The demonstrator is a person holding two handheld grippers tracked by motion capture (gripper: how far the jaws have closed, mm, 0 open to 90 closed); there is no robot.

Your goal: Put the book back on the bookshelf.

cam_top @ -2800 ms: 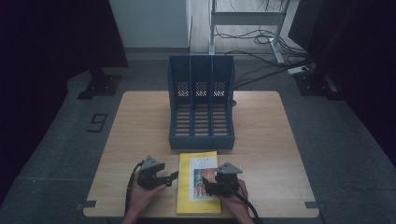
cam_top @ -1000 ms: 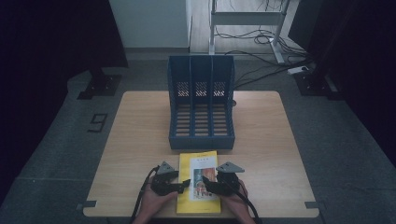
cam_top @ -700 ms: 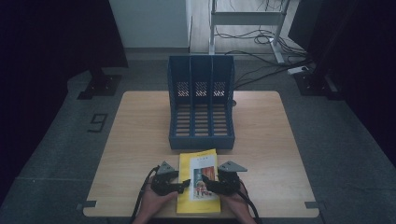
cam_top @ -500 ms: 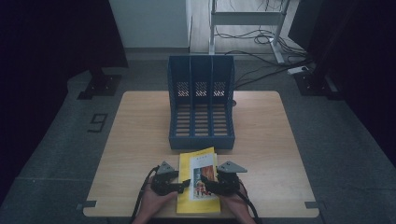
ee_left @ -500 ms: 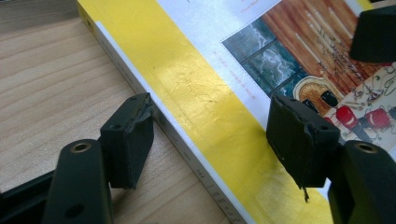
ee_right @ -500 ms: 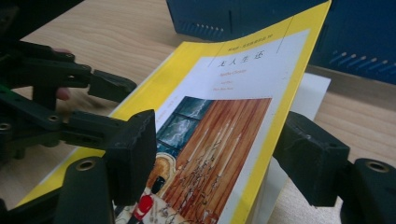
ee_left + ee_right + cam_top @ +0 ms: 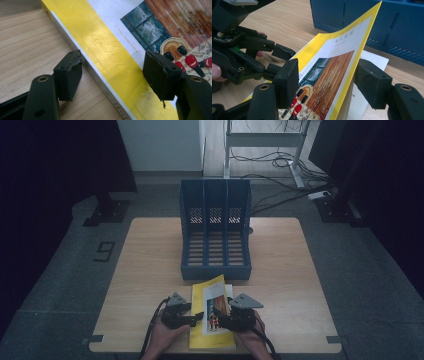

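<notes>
The yellow book (image 7: 212,320) lies at the table's (image 7: 150,260) near edge, long axis pointing toward the blue file rack (image 7: 215,232), its front cover lifted between the right gripper's (image 7: 327,82) closing jaws, seemingly not yet pinched, while the left gripper (image 7: 112,75) straddles the spine, jaws wide apart.

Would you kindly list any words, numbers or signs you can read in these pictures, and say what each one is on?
"9": a sign on the grey floor left of the table.
Book cover: a few lines of small print above the picture, too blurred to read.
Yellow band of the cover: an embossed, signature-like scrawl, not legible.
Book's white edge: tiny marks, too small to read.
Blue file rack: no lettering seen.
</notes>
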